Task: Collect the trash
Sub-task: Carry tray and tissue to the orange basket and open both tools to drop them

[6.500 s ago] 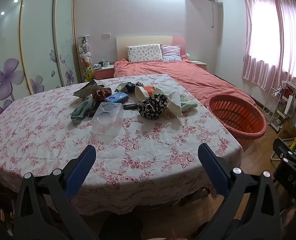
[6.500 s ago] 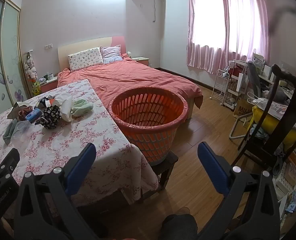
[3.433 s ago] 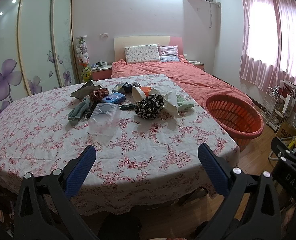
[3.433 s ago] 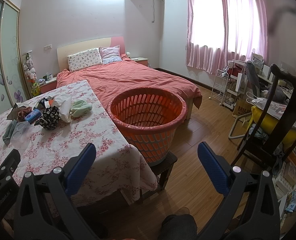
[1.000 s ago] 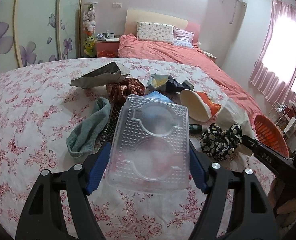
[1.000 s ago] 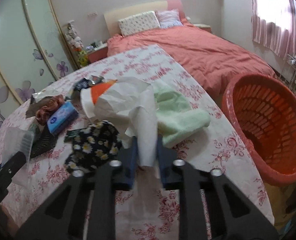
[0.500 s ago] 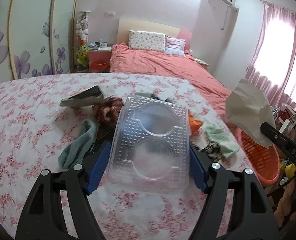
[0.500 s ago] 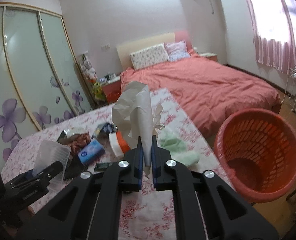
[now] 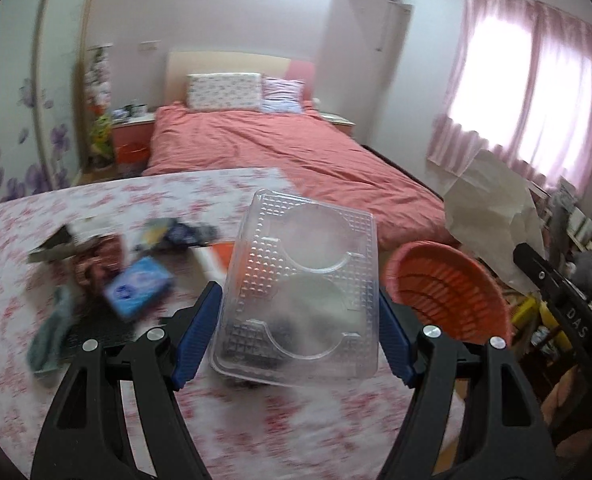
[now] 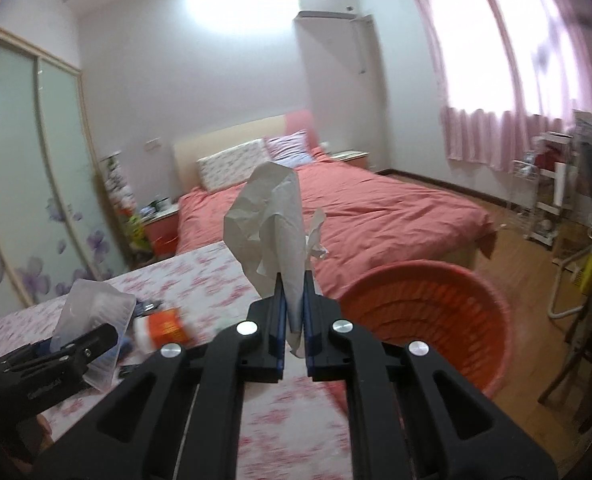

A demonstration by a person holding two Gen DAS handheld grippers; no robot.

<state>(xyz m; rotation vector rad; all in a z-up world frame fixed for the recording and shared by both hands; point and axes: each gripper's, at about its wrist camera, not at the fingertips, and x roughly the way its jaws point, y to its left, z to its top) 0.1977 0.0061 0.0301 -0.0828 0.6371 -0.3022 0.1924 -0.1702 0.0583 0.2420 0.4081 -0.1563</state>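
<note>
The left gripper [image 9: 298,330] was clenched across the width of a clear, dimpled plastic clamshell tray [image 9: 302,298], its blue-padded fingers [image 9: 196,330] pressing on the tray's two long sides and holding it clear of the table draped in a pink floral cloth [image 9: 144,204]. The right gripper [image 10: 292,314] was closed tight on the lower end of a crumpled sheet of white paper [image 10: 270,216], which stood up above the jaws; in the left wrist view the same paper [image 9: 492,208] hung above and beyond the round orange slatted plastic basket [image 9: 448,292]. That basket [image 10: 432,316] stood just off the table's right-hand edge, between the table and the bed with the salmon-pink cover [image 10: 360,208]. Judged from this, both pieces of rubbish had been picked up and the step in hand was carrying them to the basket. The next move would call for bringing each load over the basket's open mouth before opening the jaws; the light paper could cling to the pads or drift, so it would need to be well over the rim, and the wide tray would need to be let go level or tipped inward so it did not catch on the edge. Blurred on the cloth lay a blue packet [image 9: 140,286], a grey-green cloth [image 9: 52,336] and other small clutter, some of it perhaps left to collect.
</note>
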